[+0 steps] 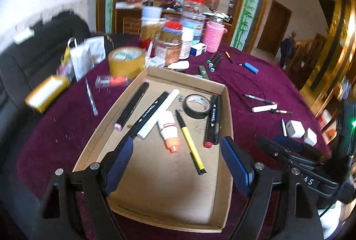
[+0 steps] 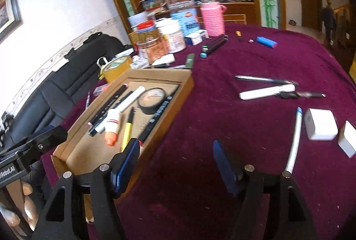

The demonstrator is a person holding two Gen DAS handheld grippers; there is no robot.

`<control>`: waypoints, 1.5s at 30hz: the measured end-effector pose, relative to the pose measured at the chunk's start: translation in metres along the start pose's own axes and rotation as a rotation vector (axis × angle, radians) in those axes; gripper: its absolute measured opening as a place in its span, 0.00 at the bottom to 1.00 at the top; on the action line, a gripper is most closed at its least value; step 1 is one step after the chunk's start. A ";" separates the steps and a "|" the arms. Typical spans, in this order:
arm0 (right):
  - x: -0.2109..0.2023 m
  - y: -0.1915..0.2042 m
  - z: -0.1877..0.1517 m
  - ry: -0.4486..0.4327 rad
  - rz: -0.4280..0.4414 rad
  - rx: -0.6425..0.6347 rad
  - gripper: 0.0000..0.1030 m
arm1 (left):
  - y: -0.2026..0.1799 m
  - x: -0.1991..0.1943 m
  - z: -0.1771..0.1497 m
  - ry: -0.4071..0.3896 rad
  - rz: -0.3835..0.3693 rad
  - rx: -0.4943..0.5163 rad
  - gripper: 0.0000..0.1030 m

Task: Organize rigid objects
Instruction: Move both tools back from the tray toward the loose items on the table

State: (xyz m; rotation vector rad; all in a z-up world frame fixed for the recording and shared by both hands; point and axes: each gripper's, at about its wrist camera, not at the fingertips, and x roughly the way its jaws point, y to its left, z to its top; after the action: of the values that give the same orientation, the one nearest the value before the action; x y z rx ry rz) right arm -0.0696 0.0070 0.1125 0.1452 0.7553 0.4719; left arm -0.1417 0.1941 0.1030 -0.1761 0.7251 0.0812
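In the left wrist view, you are holding the left hand-held gripper (image 1: 176, 156) released and empty over the near end of the cardboard tray (image 1: 229, 106). The tray is already holding a yellow pen (image 1: 191, 142), a glue tube (image 1: 168, 128), a black tape roll (image 1: 197, 105) and several markers, so you are between pickups, with the sorting partly done. A clear pen (image 1: 91, 96) is lying on the table (image 1: 255, 84), left of the tray.

In the right wrist view, you are holding the right hand-held gripper (image 2: 175, 161) released too, nothing between its jaws, over bare cloth just right of the tray. A white pen (image 2: 294, 140) is lying near its right finger, beside a white box (image 2: 320, 124); a white marker (image 2: 265, 92) is farther off. Your next move is probably lining the jaws across that white pen before closing.
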 end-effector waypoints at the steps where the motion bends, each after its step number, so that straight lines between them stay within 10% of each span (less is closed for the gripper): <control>1: -0.004 -0.006 -0.003 -0.009 -0.012 0.011 0.71 | -0.009 -0.001 -0.001 -0.007 0.015 0.030 0.78; 17: -0.027 -0.043 -0.023 -0.059 -0.049 0.056 0.76 | -0.085 0.006 -0.020 0.027 0.080 0.253 0.78; 45: -0.034 -0.087 -0.028 -0.051 -0.088 0.162 0.76 | -0.113 0.035 -0.042 0.134 0.063 0.332 0.78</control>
State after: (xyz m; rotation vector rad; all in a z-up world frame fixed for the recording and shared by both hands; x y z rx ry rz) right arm -0.0785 -0.0869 0.0880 0.2728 0.7466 0.3223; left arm -0.1280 0.0755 0.0639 0.1606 0.8672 0.0082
